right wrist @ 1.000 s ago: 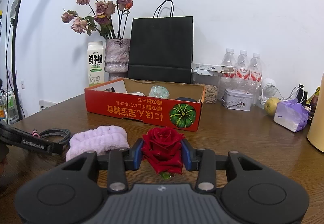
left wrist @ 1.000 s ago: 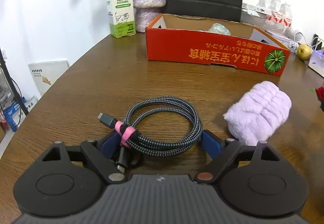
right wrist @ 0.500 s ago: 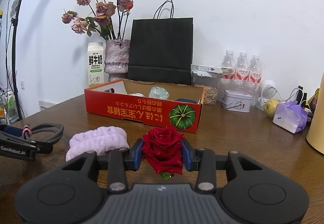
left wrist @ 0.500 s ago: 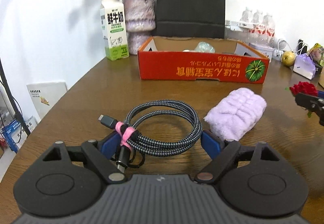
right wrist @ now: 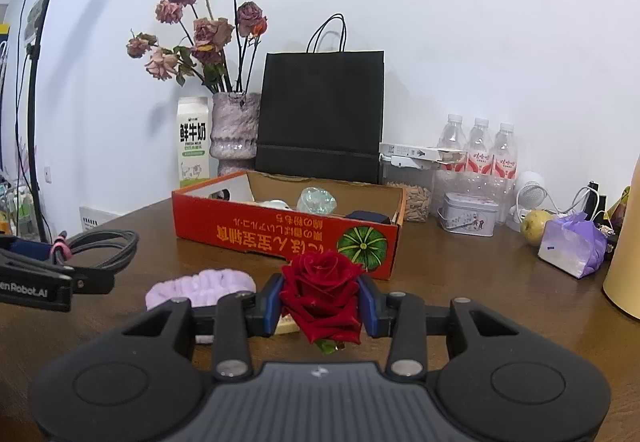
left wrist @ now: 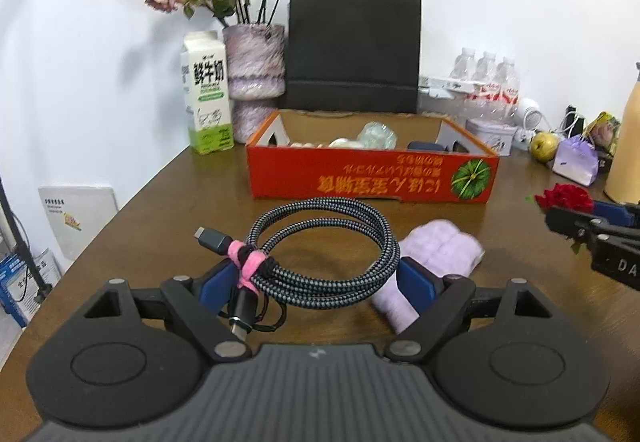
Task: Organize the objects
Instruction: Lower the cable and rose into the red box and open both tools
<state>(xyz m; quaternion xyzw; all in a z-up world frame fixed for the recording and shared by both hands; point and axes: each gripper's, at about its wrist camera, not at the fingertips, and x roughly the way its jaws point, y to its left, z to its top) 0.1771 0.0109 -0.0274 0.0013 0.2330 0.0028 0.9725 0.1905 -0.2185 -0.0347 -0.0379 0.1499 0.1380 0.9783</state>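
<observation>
Held stock, placed by the red box (left wrist: 372, 172): coiled cable (left wrist: 320, 254) spanning the left tongs (left wrist: 316, 282), wide-set and clamping its loop, raised before the box; red rose (right wrist: 322, 292) pinched in the right tongs (right wrist: 320, 308), apparently both bound boxward; purple cloth (left wrist: 436, 262) on the bench (left wrist: 168, 210), between.

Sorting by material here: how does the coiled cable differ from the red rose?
The coiled cable is a wide grey-and-black braided loop tied with a pink strap; the red rose is a compact bloom of soft petals. The cable spans widely spread jaws of the left gripper; the rose sits between much narrower jaws of the right gripper. Both are gripped, near the red box.
</observation>
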